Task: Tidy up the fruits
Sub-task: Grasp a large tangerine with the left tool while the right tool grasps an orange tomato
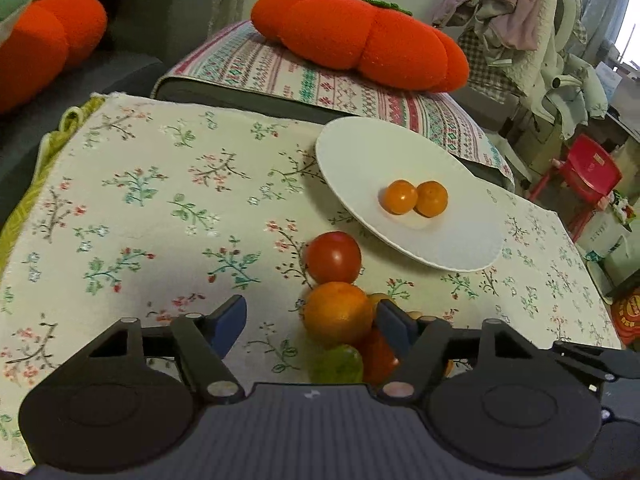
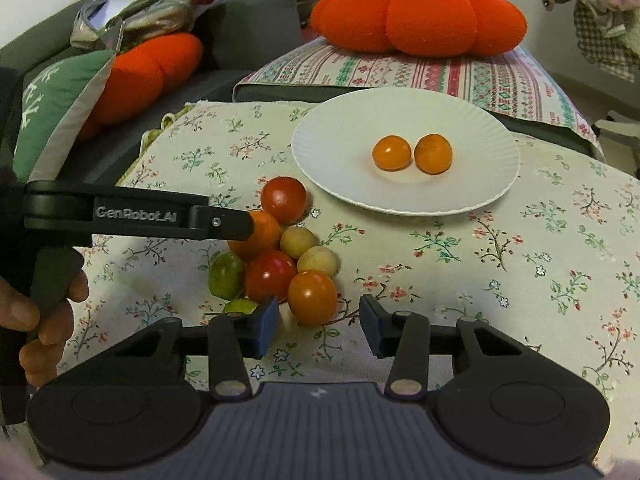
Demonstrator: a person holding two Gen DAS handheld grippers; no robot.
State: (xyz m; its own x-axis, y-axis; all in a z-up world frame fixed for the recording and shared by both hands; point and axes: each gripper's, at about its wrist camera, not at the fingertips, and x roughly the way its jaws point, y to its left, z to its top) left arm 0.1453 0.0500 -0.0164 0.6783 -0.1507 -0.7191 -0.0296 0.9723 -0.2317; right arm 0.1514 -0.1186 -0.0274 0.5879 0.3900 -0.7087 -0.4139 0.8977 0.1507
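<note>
A white paper plate (image 2: 344, 184) (image 1: 452, 248) on the floral cloth holds two small orange fruits (image 2: 391, 153) (image 2: 433, 153), also in the left wrist view (image 1: 398, 197) (image 1: 431, 198). A cluster of fruits lies near the plate: a red tomato (image 2: 283, 199) (image 1: 333, 257), an orange (image 2: 260, 236) (image 1: 337, 313), two pale round fruits (image 2: 298, 242), a red tomato (image 2: 270, 274), an orange tomato (image 2: 312, 297) and green fruits (image 2: 226, 274) (image 1: 337, 365). My left gripper (image 1: 312, 326) is open around the orange, apart from it. My right gripper (image 2: 319, 326) is open, just before the orange tomato.
The left gripper's arm (image 2: 132, 214) and the hand holding it reach in from the left in the right wrist view. Orange pumpkin cushions (image 2: 420, 18) (image 2: 148, 76) and a patterned seat lie behind the table. A red chair (image 1: 580, 176) stands to the right.
</note>
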